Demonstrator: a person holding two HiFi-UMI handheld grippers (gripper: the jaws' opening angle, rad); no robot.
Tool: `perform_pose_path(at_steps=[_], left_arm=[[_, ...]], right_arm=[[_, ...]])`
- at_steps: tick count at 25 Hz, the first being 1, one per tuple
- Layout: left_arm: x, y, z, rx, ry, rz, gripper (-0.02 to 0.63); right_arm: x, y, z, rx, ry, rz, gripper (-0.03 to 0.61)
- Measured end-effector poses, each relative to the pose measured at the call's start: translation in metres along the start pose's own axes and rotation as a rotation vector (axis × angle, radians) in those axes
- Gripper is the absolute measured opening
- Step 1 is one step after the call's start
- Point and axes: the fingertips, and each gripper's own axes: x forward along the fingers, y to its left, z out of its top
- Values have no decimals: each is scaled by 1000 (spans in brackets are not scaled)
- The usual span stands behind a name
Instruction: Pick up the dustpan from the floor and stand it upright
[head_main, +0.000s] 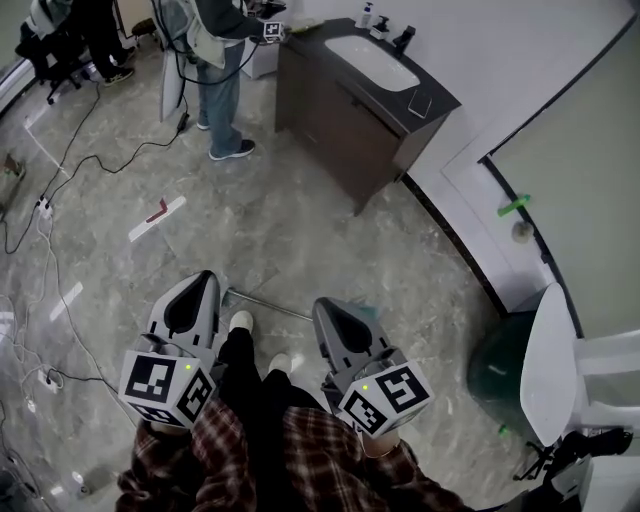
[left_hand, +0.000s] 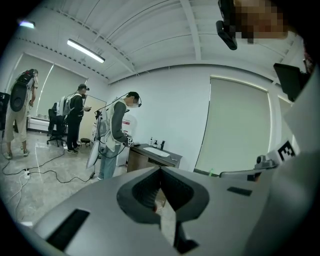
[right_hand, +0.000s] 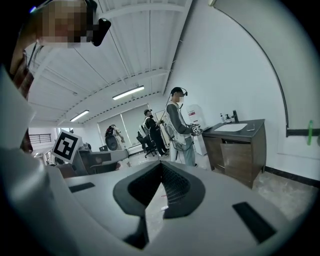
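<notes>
The dustpan lies on the marble floor just ahead of my feet. Its thin metal handle (head_main: 268, 303) runs left to right, and a bit of its teal pan (head_main: 368, 312) shows behind the right gripper. My left gripper (head_main: 207, 278) hangs above the floor to the left of the handle's end, jaws shut and empty (left_hand: 160, 170). My right gripper (head_main: 322, 305) is over the handle near the pan, also shut with nothing in it (right_hand: 161, 164). Both point forward and slightly down, apart from the dustpan.
A dark sink cabinet (head_main: 350, 110) stands ahead on the right against the curved wall. A person (head_main: 222, 80) stands beside it. Cables (head_main: 60, 170) trail over the floor at left. A dark green bin (head_main: 505, 365) and a white chair (head_main: 570, 370) stand at right.
</notes>
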Motion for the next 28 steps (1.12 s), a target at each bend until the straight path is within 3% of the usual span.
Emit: perform_pose_path(at_steps=[15,23,28], left_arm=[[117,90,51,58,53,-159,12],[153,95,45,67,100,-246,11],[158,90,45,47,84,-236,12]], right_arm=[[126,-28,49,29,-74,-157,11],[152,-40,52,38,-59,-214,11],[153,-51,50,46,-34,-203,11]])
